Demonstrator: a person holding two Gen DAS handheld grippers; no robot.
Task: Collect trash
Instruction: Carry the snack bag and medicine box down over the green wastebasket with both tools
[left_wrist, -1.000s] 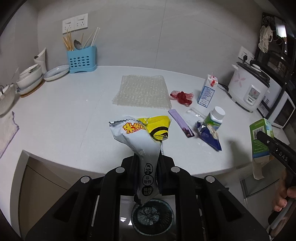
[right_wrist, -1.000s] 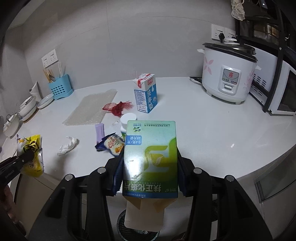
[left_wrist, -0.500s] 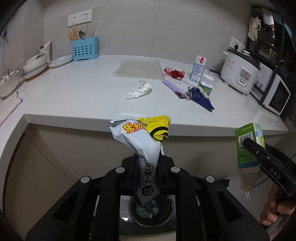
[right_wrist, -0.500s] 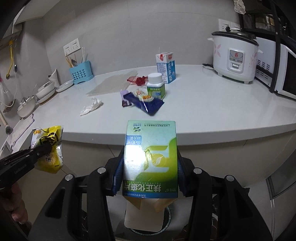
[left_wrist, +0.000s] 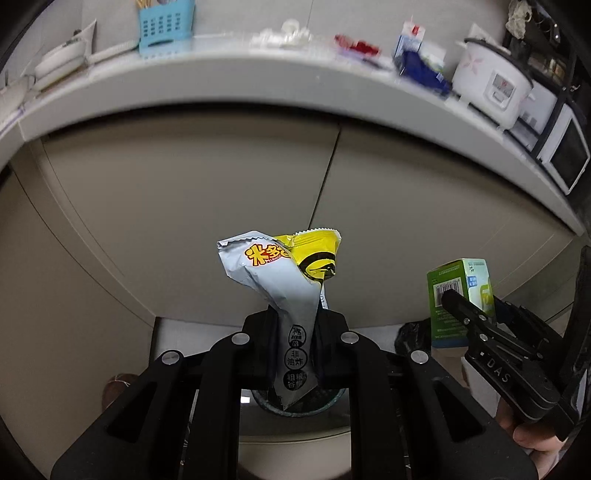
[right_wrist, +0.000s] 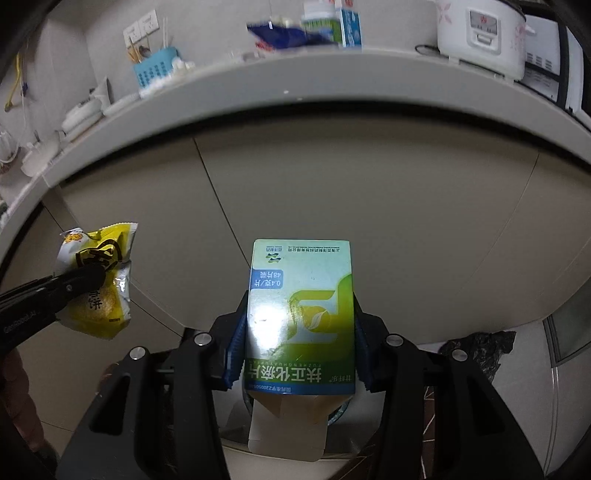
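Observation:
My left gripper (left_wrist: 295, 347) is shut on a grey and yellow snack wrapper (left_wrist: 273, 280), which sticks up from its jaws. Below it, mostly hidden by the gripper, lies the round rim of a trash bin (left_wrist: 299, 408). My right gripper (right_wrist: 297, 350) is shut on a green and white carton box (right_wrist: 301, 314), its open brown flap hanging over the bin rim (right_wrist: 338, 411). In the left wrist view the right gripper (left_wrist: 458, 306) and the box (left_wrist: 460, 288) show at the right; in the right wrist view the left gripper (right_wrist: 86, 277) with the wrapper (right_wrist: 96, 284) shows at the left.
Beige cabinet doors (left_wrist: 221, 206) fill the view below the grey countertop edge (left_wrist: 258, 62). On the counter sit a blue wrapper (right_wrist: 284, 31), a milk carton (right_wrist: 351, 22), a rice cooker (right_wrist: 476, 33) and a blue utensil holder (left_wrist: 166, 27). A black bag (right_wrist: 476, 350) lies on the floor.
Both grippers have dropped from above the counter to below its edge, in front of the cabinet doors. The wrapper and the box stay held as before.

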